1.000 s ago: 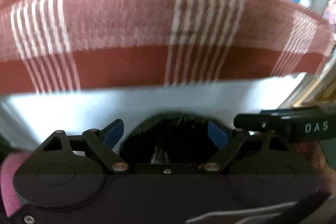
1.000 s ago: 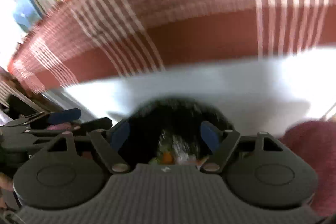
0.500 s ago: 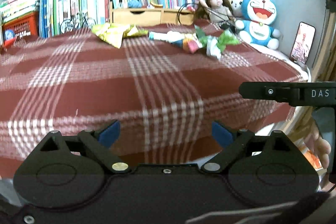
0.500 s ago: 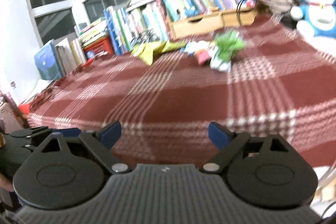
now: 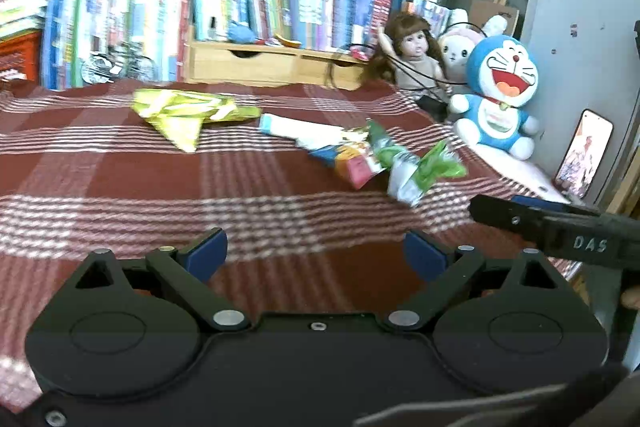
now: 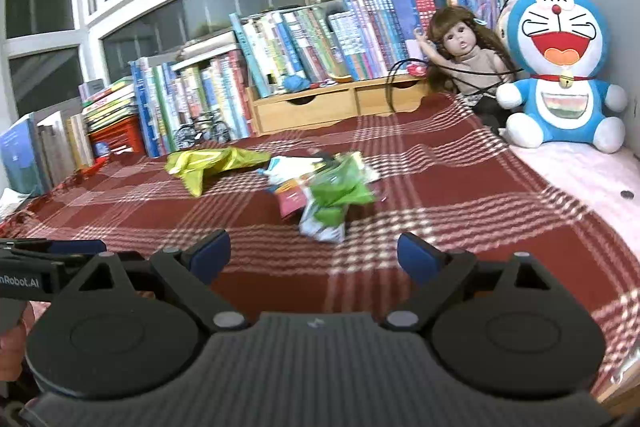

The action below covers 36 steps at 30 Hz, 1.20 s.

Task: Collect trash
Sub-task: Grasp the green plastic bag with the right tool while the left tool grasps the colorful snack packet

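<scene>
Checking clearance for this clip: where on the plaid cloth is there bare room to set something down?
The near plaid cloth, between both grippers and the green wrapper, is bare; so is the left side before the yellow wrapper. The middle holds clustered wrappers; the far right corner is crowded by the doll and blue plush.

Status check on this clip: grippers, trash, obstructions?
Left gripper and right gripper open, empty. Yellow wrapper and green wrapper pile lie uncollected on plaid cloth. Nothing in between.

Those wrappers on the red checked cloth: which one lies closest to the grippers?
The green-and-white wrapper, at the near end of the mixed pile. The yellow-green wrapper lies farther back, towards the books.
</scene>
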### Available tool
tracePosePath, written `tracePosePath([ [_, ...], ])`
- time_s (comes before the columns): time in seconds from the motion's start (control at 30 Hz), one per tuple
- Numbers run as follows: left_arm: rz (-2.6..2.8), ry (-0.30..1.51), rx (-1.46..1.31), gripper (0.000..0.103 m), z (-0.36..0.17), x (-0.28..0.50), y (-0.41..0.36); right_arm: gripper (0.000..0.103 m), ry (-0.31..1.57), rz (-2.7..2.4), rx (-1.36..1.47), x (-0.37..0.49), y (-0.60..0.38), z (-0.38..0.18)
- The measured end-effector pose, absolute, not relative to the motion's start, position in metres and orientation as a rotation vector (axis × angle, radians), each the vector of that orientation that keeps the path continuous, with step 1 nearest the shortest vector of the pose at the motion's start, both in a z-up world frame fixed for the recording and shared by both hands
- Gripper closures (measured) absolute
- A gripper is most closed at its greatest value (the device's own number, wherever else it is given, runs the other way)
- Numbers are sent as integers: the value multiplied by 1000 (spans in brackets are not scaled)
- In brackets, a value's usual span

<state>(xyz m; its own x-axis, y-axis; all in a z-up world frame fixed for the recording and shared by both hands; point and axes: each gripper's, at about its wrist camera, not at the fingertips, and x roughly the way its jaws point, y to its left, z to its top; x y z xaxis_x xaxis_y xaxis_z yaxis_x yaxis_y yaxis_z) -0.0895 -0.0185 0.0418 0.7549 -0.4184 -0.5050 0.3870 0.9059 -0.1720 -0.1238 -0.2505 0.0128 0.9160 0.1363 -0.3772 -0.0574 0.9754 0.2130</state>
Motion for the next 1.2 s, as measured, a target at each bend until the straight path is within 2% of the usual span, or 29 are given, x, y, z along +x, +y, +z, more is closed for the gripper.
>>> tracePosePath([
  [0.17, -457, 651, -205, 8, 32, -40, -39, 8, 426, 113, 341, -95, -277, 17],
  [0.3, -426, 688, -304, 8, 25, 2, -54, 16, 464, 131, 428, -70, -295, 20],
  [0.37, -414, 717, -364, 10, 21, 23, -59, 19, 483, 134, 417, -61, -295, 19],
  [0.63, -356, 784, -492, 15, 4, 82, -80, 21, 511, 172, 243, -50, -270, 9],
  [0.7, -363, 780, -476, 20, 4, 88, -87, 22, 513, 181, 219, -43, -265, 7],
  [0.8, -381, 786, -457, 47, 3, 92, -98, 27, 529, 190, 196, -31, -260, 4],
  [0.83, -384, 798, -455, 60, 3, 93, -100, 29, 538, 191, 196, -26, -259, 2],
  [0.87, -379, 811, -452, 67, 1, 94, -102, 35, 547, 192, 200, -22, -259, 0],
  [0.97, -388, 797, -421, 74, 2, 86, -104, 58, 578, 191, 227, -16, -260, -6],
  [1.2, -408, 714, -346, 74, 22, 56, -93, 59, 543, 190, 213, -38, -260, -4],
])
